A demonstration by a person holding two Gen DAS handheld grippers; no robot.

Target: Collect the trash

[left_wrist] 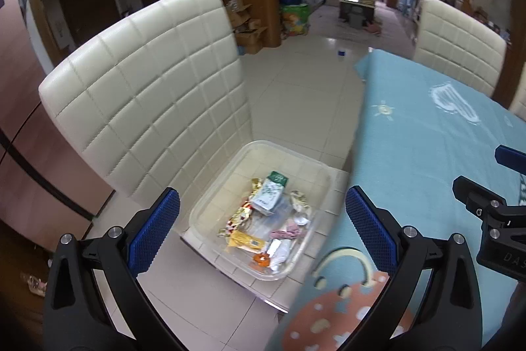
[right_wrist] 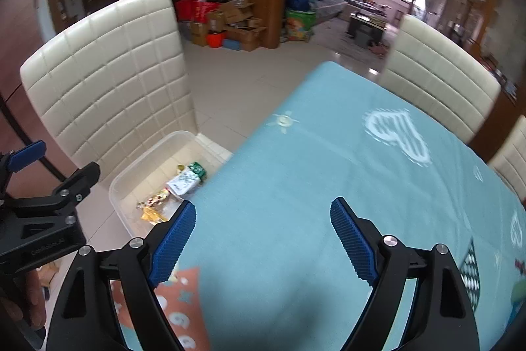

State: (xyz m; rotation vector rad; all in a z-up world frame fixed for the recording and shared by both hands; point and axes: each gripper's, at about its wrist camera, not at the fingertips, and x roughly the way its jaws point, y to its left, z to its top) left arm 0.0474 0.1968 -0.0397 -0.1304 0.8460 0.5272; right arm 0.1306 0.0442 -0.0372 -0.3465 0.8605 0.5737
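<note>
Blue-padded fingers [left_wrist: 154,232] of the left gripper [left_wrist: 263,232] are filling the lower part of the left wrist view, spread wide with nothing between them; through the gap a clear bin [left_wrist: 213,189] is showing at lower centre, sitting on the seat of a cream chair [left_wrist: 144,81]. Inside the bin, trash [left_wrist: 266,216] is lying loose: a white and green carton [left_wrist: 271,193], yellow and gold wrappers, a pink scrap and crumpled white pieces. In the right wrist view, the right gripper [right_wrist: 263,239] is likewise standing fully open and empty, hovering over the tablecloth [right_wrist: 328,166], which is taking up the centre and right of that frame. The bin [right_wrist: 131,183] is appearing there at centre left, partly hidden behind the table edge. As far as both views are showing, the cloth is carrying only its printed patterns, with no loose trash on the visible part; the lower corners are being hidden by the fingers, so nothing can be said of them. A small blue item [left_wrist: 341,53] is lying on the floor tiles at upper centre of the left wrist view, too small to identify. Judging from this, collection is looking largely or wholly complete: the trash is resting in the bin, both grippers are holding nothing, and at most a check of hidden areas is remaining.
</note>
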